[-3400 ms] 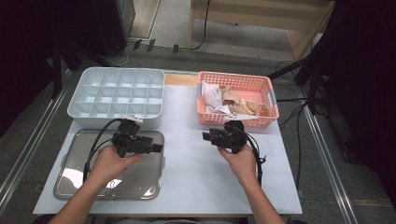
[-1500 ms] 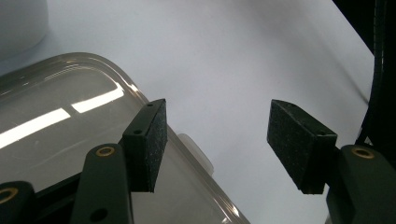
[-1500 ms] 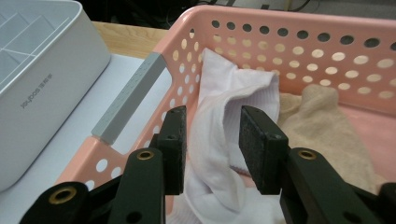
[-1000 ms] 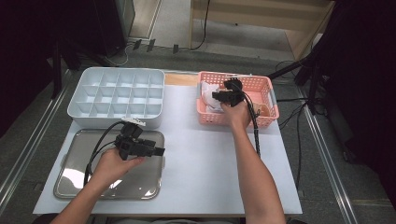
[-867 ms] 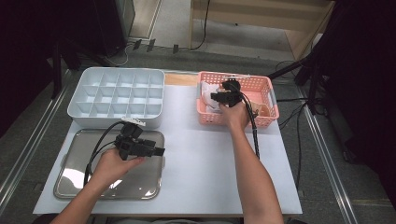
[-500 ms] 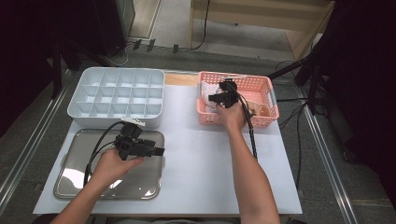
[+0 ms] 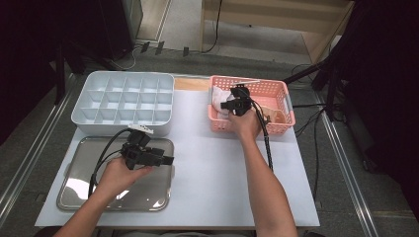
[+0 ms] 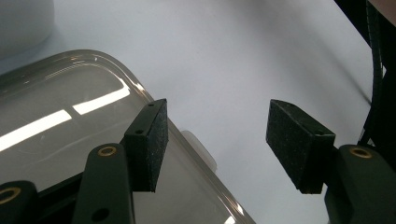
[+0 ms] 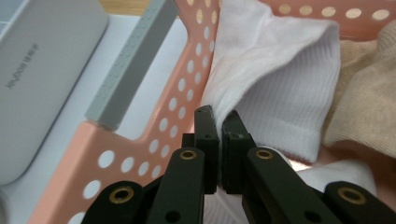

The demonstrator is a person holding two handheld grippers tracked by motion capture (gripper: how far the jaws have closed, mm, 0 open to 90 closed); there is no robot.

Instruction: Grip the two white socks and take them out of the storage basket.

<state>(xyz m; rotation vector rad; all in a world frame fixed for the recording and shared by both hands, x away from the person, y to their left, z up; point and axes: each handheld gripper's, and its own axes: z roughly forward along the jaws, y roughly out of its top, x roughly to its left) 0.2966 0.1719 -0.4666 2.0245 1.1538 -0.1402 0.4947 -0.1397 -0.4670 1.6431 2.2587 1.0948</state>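
A pink perforated basket (image 7: 247, 81) at the table's far right holds a white ribbed sock (image 9: 280, 70) and a beige sock (image 9: 369, 102). My right gripper (image 9: 220, 119) reaches into the basket's left end (image 7: 231, 105); its jaws have just been closing and now pinch a fold of the white sock (image 7: 219, 98) by the basket wall (image 9: 140, 154). My left gripper (image 7: 167, 159) rests low over the right edge of a shiny metal tray (image 7: 89, 192), jaws wide apart (image 8: 217, 135) with nothing between them.
A grey-white compartment box (image 7: 123, 98) stands at the far left, behind the tray, and shows beside the basket (image 9: 42, 70). The white tabletop (image 7: 212, 168) stretches between the two hands. The right gripper's cable (image 7: 264, 138) trails along the forearm.
The right gripper's jaws have closed onto the white sock at the basket's left end. The right hand shifted slightly. The left hand and gripper stayed put.
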